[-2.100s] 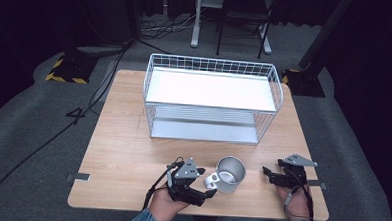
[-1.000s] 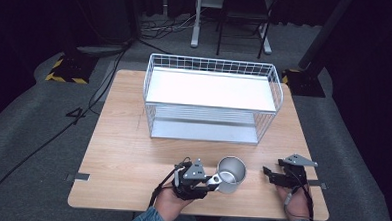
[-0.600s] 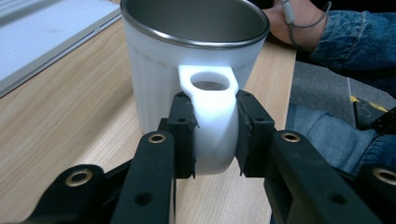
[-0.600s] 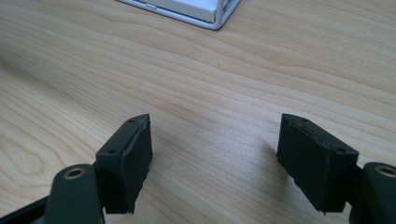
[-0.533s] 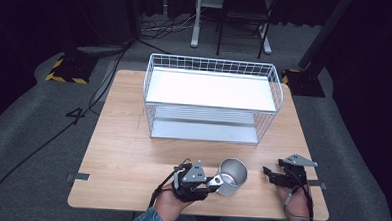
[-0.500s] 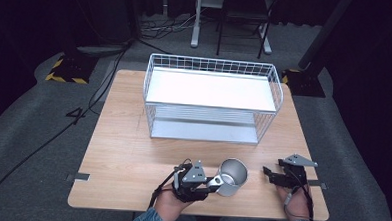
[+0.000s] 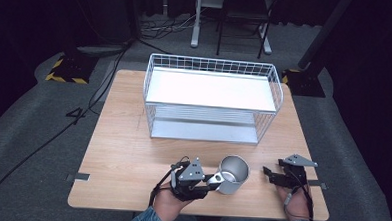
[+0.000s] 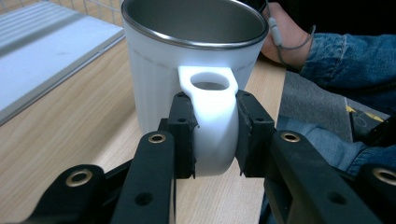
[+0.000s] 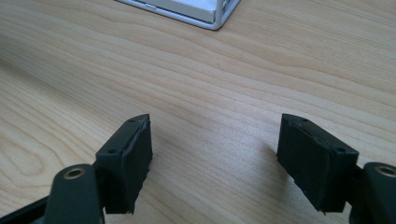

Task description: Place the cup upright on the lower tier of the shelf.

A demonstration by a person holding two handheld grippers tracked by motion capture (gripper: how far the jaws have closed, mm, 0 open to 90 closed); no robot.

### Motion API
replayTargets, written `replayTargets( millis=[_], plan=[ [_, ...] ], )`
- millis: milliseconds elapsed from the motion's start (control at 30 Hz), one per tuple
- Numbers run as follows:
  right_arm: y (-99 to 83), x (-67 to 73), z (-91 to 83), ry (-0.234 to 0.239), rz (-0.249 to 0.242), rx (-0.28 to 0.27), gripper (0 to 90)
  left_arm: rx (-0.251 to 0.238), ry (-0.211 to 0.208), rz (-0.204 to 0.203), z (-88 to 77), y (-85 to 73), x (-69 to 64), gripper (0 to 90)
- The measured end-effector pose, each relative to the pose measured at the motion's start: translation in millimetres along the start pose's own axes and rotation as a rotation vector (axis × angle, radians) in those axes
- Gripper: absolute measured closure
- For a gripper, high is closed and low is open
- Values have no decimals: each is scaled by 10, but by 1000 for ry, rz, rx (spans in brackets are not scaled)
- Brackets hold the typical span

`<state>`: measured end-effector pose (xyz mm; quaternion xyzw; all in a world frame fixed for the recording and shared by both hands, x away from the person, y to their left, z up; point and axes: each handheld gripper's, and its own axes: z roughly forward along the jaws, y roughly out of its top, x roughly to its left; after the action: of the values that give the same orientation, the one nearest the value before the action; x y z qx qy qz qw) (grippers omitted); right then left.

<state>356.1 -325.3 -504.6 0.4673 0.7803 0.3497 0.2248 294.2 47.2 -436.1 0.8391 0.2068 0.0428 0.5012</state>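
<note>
A white mug (image 7: 233,173) with a steel inside stands near the front edge of the wooden table (image 7: 122,147). My left gripper (image 7: 208,182) is shut on the mug's handle (image 8: 212,126), and both pads press its sides in the left gripper view, where the mug (image 8: 187,56) rises just beyond. My right gripper (image 7: 269,173) rests low at the front right of the table, apart from the mug. In the right gripper view the right gripper (image 9: 215,154) stands open with bare wood between its jaws.
A white wire basket rack (image 7: 212,98) with two shelves stands across the middle back of the table; its corner (image 9: 205,14) shows ahead of the right gripper. A denim sleeve (image 8: 345,51) and the person's other hand lie beyond the mug.
My left gripper has slid right to the mug and shut on its handle. The mug has tilted or shifted slightly. The right gripper has stayed put.
</note>
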Motion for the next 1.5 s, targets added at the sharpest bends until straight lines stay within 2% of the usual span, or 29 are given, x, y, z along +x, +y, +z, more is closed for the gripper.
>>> replayTargets(
  millis=[467,867,1133,1500],
  plan=[
    [0,0,0,-5,2,-1,269,-62,50,-32,-207,97,203,715],
    [-1,2,0,-8,1,-2,269,-92,123,-49,-329,153,404,715],
    [-2,-5,-2,-9,11,1,269,-105,157,-72,-354,195,549,715],
    [-2,-10,0,-8,14,2,266,-137,207,-107,-375,236,815,715]
  ],
)
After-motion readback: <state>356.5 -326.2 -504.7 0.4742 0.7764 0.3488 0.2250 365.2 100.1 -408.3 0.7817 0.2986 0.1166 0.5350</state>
